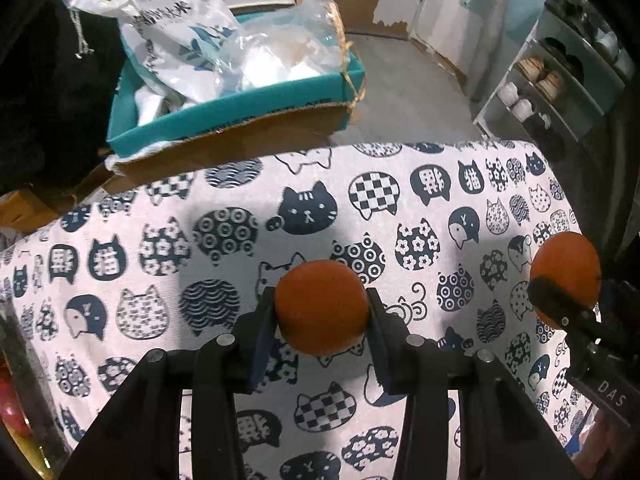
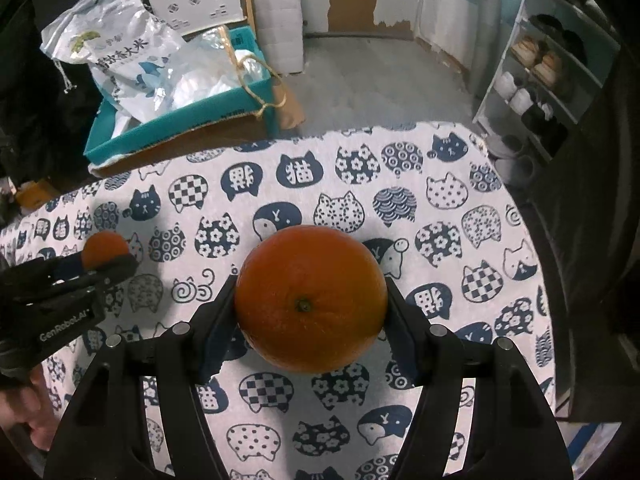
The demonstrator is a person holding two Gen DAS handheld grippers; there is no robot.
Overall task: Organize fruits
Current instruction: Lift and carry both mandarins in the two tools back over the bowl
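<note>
A small orange sits between the black fingers of my left gripper, which is shut on it above the cat-print tablecloth. A bigger orange, its stem end facing the camera, is clamped in my right gripper, both pads pressing its sides. In the left wrist view the bigger orange shows at the right edge, partly behind the right gripper's finger. In the right wrist view the small orange appears at the far left in the left gripper's fingers.
Beyond the table's far edge stands a teal cardboard box holding plastic bags and a rice bag. A shoe rack stands at the right over the grey floor. A hand shows at the lower left.
</note>
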